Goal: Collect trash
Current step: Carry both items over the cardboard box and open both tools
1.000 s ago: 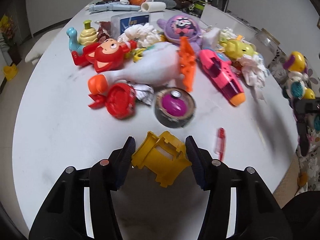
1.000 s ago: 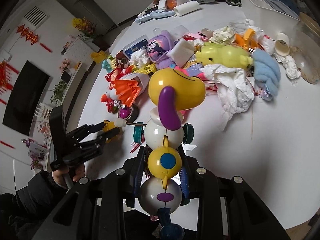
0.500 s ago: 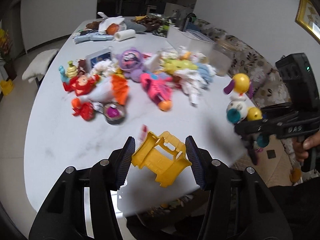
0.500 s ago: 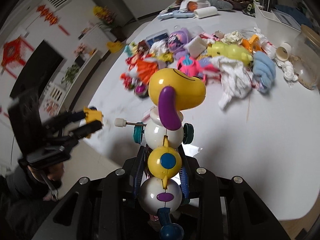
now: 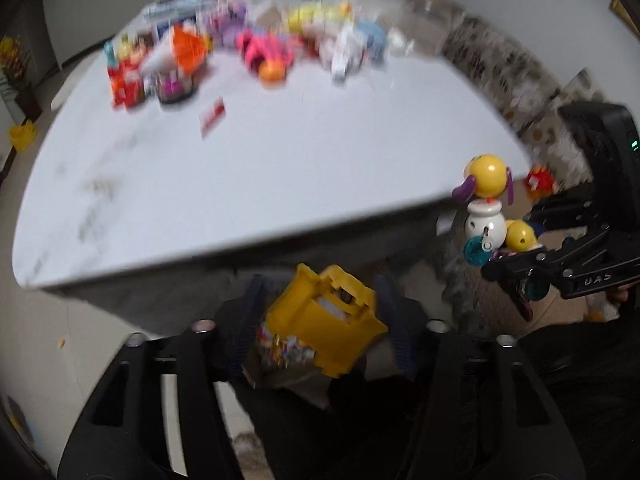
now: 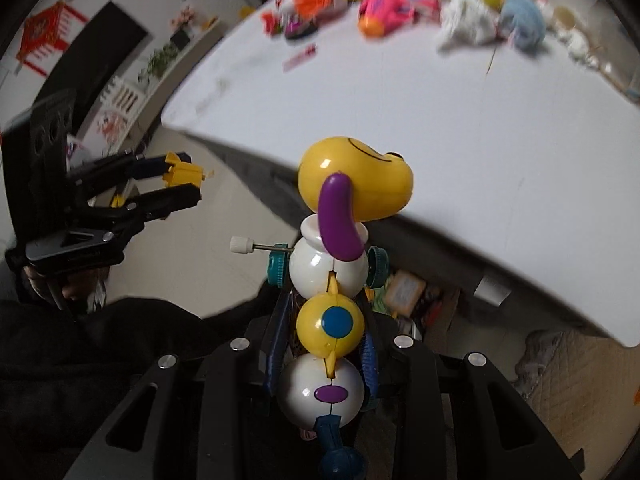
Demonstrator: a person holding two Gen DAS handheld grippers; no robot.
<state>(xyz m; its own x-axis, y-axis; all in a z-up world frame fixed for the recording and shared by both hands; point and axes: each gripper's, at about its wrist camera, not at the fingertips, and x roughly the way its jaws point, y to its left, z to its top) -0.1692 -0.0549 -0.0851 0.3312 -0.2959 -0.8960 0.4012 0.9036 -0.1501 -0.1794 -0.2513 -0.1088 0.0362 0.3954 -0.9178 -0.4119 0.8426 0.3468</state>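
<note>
Drop-off step, by the look of it, both loads carried off the white desk [image 5: 280,168] and hanging past its near edge. Left tongs [image 5: 321,294] at 6 o'clock in the left wrist view, jaws just widened and now open, no firm pinch visible. Right tongs [image 6: 326,320] pointing steeply down, jaws just starting to part yet apparently pressing on the wind-up toy [image 6: 352,184], upright between the pads. Yellow plastic piece [image 5: 324,332] tilted between the open left jaws, touching one finger only in the right wrist view, above a blurred dark container with colourful scraps. Next move: probably letting both pieces fall clear into that container, then heading back to the heap of toys [image 5: 240,44] at 12 o'clock. Compared with a second ago: gone from over the desktop to beyond its edge, heap now far off, yellow piece no longer clamped square.
</note>
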